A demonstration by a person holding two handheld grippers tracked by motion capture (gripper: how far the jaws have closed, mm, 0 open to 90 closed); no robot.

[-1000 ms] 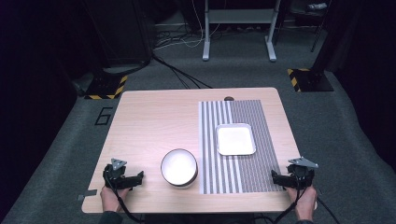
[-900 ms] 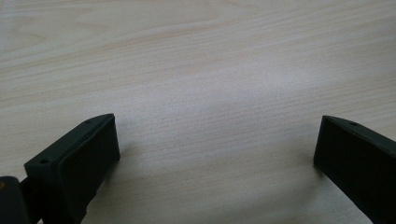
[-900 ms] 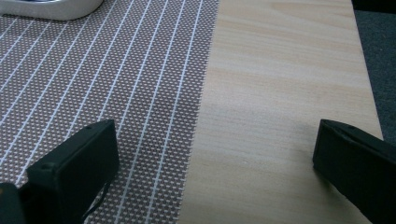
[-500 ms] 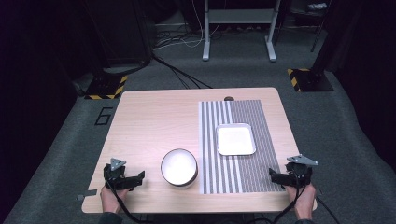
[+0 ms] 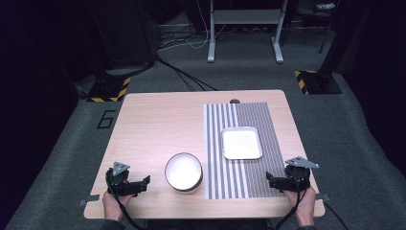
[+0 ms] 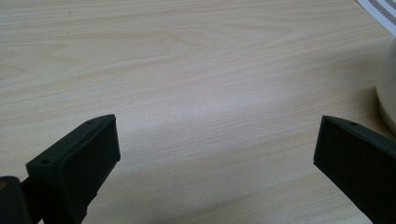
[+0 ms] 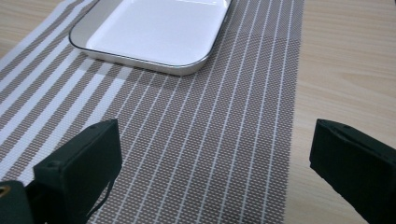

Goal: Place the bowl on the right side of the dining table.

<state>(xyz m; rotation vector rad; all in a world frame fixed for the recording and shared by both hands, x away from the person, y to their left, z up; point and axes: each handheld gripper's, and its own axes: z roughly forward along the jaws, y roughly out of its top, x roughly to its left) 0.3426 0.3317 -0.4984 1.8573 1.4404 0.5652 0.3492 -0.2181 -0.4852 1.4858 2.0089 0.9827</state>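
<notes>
1. High view: a light wood table (image 5: 158, 120) with a striped placemat (image 5: 249, 177) on its right half. A white rectangular tray (image 5: 242, 143) sits on the mat, and a white round bowl (image 5: 183, 172) sits on bare wood just left of the mat's near corner. The left gripper (image 5: 143, 181) is at the near left edge, held in a hand (image 5: 113, 203), pointing toward the bowl but not touching it. The right gripper (image 5: 269, 180) is at the near right, over the mat's edge, pointing left.

2. Left gripper view: jaws spread wide with plain wood between them, nothing gripped. The bowl's (image 6: 387, 88) side pokes in at the right edge, with a sliver of the mat (image 6: 380, 9) in the top corner.

3. Right gripper view: jaws wide apart here too, empty, sitting over the mat (image 7: 205, 154). The tray (image 7: 154, 28) is further ahead on the stripes, well clear of the jaws. Bare table (image 7: 350, 60) off to the right.
</notes>
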